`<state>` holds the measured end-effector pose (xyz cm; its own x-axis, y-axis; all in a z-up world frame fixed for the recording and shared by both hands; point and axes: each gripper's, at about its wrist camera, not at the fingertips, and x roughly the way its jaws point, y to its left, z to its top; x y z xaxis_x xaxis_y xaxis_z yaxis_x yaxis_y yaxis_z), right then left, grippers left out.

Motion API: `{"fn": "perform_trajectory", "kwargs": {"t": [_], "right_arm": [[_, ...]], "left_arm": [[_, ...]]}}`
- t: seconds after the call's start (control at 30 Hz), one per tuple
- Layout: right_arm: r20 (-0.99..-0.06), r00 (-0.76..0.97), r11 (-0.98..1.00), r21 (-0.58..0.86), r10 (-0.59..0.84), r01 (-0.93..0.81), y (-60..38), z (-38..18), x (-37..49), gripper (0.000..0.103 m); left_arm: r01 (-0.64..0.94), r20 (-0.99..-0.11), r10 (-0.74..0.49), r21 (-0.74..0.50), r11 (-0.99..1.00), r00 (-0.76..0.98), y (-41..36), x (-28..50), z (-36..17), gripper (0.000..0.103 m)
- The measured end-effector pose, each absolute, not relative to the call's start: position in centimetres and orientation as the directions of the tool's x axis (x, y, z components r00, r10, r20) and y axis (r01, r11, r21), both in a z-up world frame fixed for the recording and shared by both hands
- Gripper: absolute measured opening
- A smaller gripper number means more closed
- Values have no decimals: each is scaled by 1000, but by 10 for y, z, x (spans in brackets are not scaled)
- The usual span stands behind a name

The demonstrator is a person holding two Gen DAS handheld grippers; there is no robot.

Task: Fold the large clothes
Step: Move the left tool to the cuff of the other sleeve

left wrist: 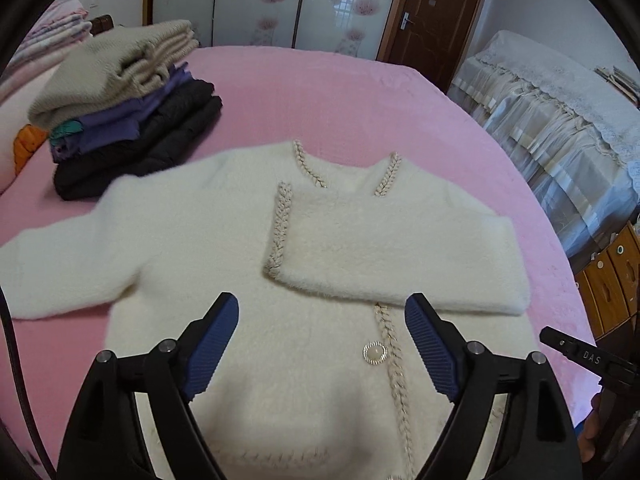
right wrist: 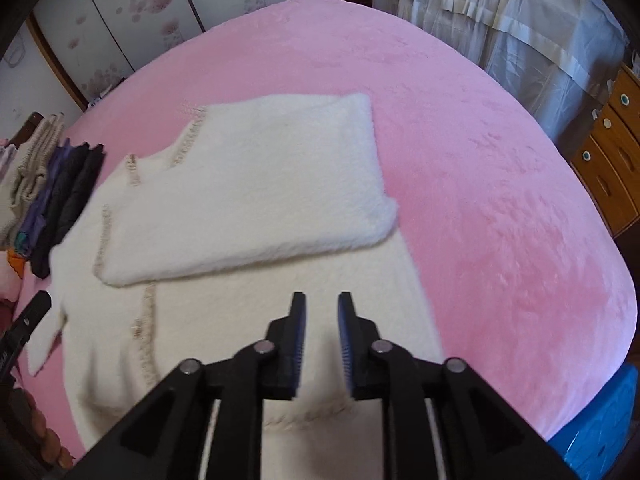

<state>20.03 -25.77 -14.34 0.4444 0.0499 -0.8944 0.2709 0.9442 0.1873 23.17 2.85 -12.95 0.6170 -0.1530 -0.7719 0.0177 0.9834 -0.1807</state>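
One pearl button point(left wrist: 375, 354), left view only

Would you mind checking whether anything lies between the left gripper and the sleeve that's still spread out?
Nothing visible does. The left gripper hangs open above the cardigan, and only white knit separates it from the unfolded sleeve. The stack of clothes sits farther back.

The letters "DAS" are read in white on the black right tongs point(left wrist: 588, 356), seen at the right edge of the left wrist view. No other text is legible.
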Motion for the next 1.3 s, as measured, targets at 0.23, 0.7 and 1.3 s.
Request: {"fn": "perform_trajectory", "kwargs": {"t": [0.23, 0.7, 1.3], "right_arm": [[-848, 510, 940, 279, 144, 199, -217, -104, 167, 21], [-795, 574, 966, 258, 198, 24, -126, -65, 116, 21], [-738, 639, 925, -54, 216, -376, 48, -23, 100, 21]], "left_arm": [[-24, -761, -147, -209, 978, 632, 60, 184, -96, 89], [-134, -728, -27, -163, 978, 686, 148, 103, -77, 101], [-211, -692, 17, -197, 958, 722, 284, 67, -50, 101]]}}
